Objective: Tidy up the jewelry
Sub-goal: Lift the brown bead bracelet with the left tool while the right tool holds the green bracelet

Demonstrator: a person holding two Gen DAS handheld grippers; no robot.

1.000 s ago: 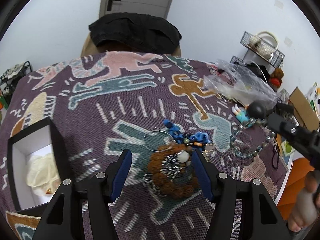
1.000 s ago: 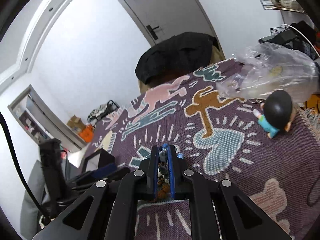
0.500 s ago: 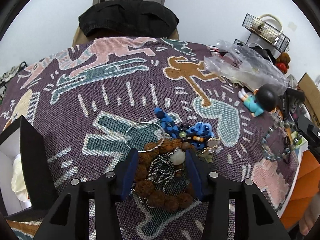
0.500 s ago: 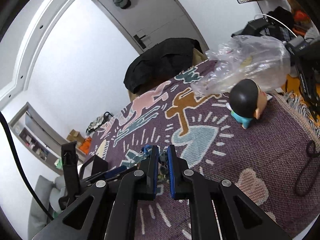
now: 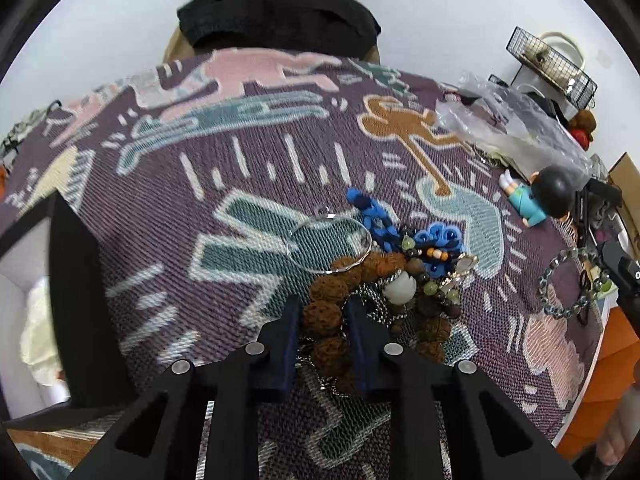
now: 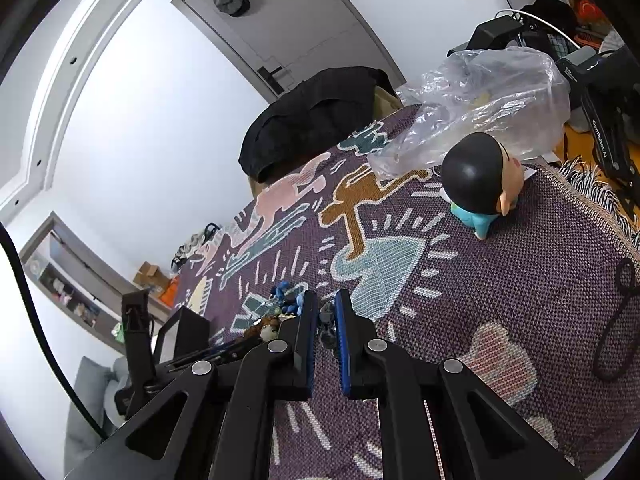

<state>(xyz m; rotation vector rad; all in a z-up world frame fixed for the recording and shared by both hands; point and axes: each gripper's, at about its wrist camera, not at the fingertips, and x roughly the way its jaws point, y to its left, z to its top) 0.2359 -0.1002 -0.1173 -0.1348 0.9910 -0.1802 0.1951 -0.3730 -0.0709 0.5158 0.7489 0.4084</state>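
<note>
A pile of jewelry lies on the patterned purple cloth (image 5: 260, 184): a brown bead bracelet (image 5: 326, 316), blue beads (image 5: 438, 240), a clear bangle (image 5: 332, 244) and a white bead (image 5: 400, 290). My left gripper (image 5: 322, 312) is shut on the brown bead bracelet at the pile's near left. My right gripper (image 6: 326, 312) is shut on a grey-green bead bracelet (image 5: 572, 284), held above the cloth's right side; its beads (image 6: 327, 326) show between the pads. An open black box (image 5: 68, 300) with a white lining stands at the left.
A toy figure with a black head (image 5: 536, 196) lies at the right, also in the right wrist view (image 6: 482, 180). A clear plastic bag (image 5: 508, 128) is behind it. A black garment (image 5: 276, 16) hangs at the table's far edge. A black cord loop (image 6: 618, 320) lies at the right.
My left gripper has moved down onto the pile and closed on the brown bead bracelet. My right gripper has carried its bracelet further right, away from the pile.
</note>
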